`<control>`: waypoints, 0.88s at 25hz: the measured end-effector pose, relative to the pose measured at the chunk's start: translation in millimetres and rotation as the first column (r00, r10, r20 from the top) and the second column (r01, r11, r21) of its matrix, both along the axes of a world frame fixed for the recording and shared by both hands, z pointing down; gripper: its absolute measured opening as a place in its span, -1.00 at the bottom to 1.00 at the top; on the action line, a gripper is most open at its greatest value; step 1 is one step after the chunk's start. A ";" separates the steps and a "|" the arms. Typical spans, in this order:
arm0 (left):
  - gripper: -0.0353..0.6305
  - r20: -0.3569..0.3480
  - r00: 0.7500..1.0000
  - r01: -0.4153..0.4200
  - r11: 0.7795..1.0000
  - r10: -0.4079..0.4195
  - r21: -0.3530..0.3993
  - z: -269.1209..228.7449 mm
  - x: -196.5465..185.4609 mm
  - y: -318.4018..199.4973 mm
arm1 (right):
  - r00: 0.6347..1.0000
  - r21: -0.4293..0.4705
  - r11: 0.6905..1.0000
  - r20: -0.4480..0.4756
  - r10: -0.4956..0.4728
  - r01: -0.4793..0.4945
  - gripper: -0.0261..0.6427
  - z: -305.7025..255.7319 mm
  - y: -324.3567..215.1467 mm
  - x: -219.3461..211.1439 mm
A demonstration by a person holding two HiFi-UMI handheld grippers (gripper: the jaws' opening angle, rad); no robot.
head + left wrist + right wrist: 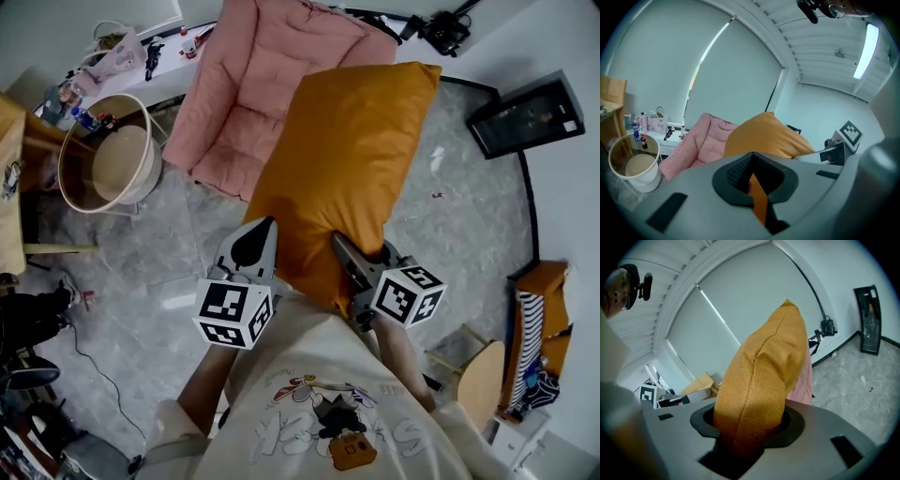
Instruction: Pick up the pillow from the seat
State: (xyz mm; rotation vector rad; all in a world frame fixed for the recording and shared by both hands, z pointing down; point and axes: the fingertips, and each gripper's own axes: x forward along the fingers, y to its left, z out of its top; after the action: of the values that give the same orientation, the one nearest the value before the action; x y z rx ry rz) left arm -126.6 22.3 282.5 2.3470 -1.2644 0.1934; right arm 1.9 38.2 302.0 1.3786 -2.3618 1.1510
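Observation:
An orange pillow (345, 169) hangs in the air above the floor, its far end over the pink padded seat (253, 94). In the head view my left gripper (266, 234) is shut on the pillow's near left edge and my right gripper (343, 247) is shut on its near right edge. The left gripper view has a thin strip of orange cloth pinched in my left gripper (755, 187), with the pillow (764, 136) and seat (696, 140) beyond. A thick fold of the pillow (759, 376) fills my right gripper (745, 430) in the right gripper view.
A round white tub-like table (105, 164) stands left of the seat, beside wooden furniture (11, 178). A low shelf with bottles (131, 52) runs along the back wall. A black panel (525, 114) leans at the right wall. A stool (483, 375) stands near right.

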 end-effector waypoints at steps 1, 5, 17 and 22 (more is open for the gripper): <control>-0.88 0.000 1.000 -0.018 1.000 0.018 0.003 0.3 8.4 6.1 | 1.000 -0.006 1.000 0.010 0.009 -0.009 -0.25 0.5 5.0 5.5; -0.88 -0.005 0.998 -0.055 0.998 0.055 -0.012 4.3 31.1 24.5 | 0.999 -0.004 1.000 0.030 0.021 -0.021 -0.26 -1.3 13.5 20.6; -0.88 0.044 0.999 0.001 1.000 -0.001 -0.003 -22.2 99.5 64.8 | 0.997 0.073 0.997 0.065 -0.041 0.036 -0.25 -39.6 48.3 81.2; -0.88 0.042 0.998 0.041 0.999 -0.041 -0.005 -29.5 127.6 94.6 | 0.995 0.096 0.994 0.076 -0.067 0.059 -0.26 -45.5 71.5 103.6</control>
State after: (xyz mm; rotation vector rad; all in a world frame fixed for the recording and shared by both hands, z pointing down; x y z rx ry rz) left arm 1.0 116.9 253.0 2.3206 -1.3291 0.2342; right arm 105.5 109.6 256.6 1.2991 -2.5253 1.1115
